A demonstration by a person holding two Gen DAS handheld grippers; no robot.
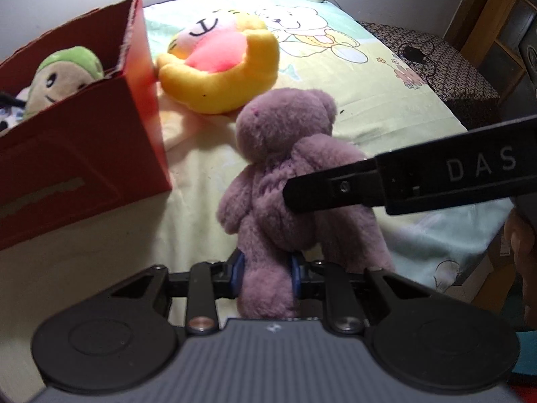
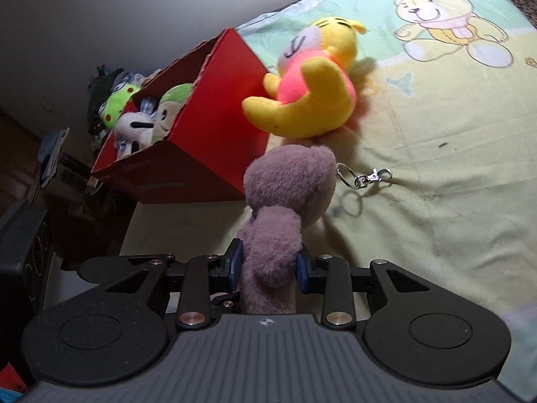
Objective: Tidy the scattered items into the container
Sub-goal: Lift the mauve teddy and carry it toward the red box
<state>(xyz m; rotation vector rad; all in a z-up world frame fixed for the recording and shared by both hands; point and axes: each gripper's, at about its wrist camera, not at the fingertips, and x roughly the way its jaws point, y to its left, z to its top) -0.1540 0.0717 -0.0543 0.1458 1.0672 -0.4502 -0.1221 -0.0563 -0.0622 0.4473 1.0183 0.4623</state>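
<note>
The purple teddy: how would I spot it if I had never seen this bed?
Start at the red box on the cartoon bedsheet. Just beside its corner lies a yellow plush; nearer the cameras is the purple teddy. It alone is fuzzy mauve, carries a metal keyring clip, and is pinched by both grippers.

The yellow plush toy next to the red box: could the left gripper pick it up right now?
Probably not yet. The left gripper is shut on the purple teddy, as is the right gripper. The yellow plush toy lies uncovered beyond it, against the red box.
</note>
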